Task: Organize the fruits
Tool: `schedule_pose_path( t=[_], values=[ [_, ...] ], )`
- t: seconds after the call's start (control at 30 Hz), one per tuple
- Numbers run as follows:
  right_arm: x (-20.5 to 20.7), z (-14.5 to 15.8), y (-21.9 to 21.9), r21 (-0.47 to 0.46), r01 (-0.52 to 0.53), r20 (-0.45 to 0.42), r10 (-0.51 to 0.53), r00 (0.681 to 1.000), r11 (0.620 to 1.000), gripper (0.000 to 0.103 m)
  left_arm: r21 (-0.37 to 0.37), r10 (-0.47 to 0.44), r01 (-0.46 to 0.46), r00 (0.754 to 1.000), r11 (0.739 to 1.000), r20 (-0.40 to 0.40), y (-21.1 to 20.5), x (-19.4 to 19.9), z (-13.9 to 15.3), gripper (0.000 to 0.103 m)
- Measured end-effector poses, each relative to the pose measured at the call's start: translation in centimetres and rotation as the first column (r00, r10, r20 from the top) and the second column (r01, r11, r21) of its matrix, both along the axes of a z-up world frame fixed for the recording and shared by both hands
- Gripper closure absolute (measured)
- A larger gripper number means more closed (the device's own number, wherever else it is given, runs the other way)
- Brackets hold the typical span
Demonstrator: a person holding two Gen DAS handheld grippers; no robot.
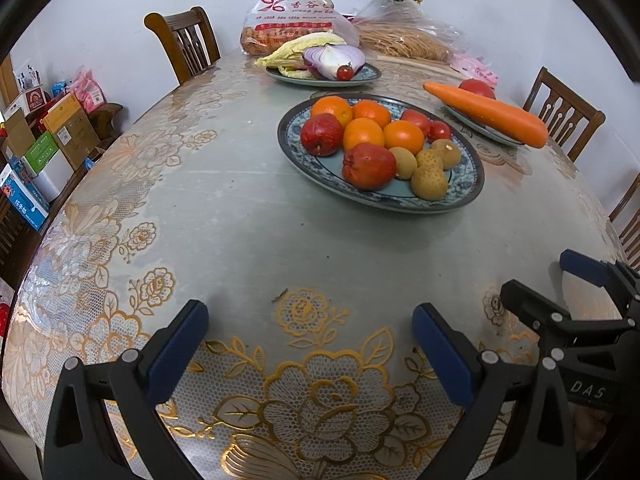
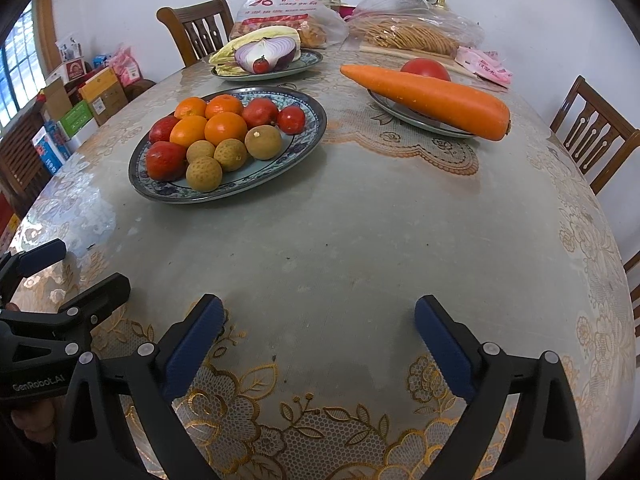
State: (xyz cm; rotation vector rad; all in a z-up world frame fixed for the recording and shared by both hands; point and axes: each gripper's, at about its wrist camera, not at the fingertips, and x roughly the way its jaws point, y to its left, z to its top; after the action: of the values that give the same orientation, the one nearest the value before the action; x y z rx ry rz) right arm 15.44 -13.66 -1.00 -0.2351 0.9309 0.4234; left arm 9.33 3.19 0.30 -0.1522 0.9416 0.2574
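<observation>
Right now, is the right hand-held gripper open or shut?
Open. In its own view the right hand-held gripper has its blue pads spread wide, bare tablecloth between them, holding nothing.

two low table-edge views, sharing fruit plate [image 1: 472, 184]

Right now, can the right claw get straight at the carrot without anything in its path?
Probably yes. The right claw is open and empty, and only bare tablecloth lies between it and the carrot. The carrot lies across the top of its plate, a tomato behind it, so the near side is free.
</observation>
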Motion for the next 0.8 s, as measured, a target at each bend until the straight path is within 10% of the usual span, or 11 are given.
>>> schedule_pose_path(
  t=[0.8],
  values=[
    [0.14,-0.17,-0.06,-0.001,0.007,-0.003,-0.007,1.000,1.000,0.003,0.001,0.002,-0.002,1.000,1.000,0.000,0.25,0.01,0.00,0.000]
  ],
)
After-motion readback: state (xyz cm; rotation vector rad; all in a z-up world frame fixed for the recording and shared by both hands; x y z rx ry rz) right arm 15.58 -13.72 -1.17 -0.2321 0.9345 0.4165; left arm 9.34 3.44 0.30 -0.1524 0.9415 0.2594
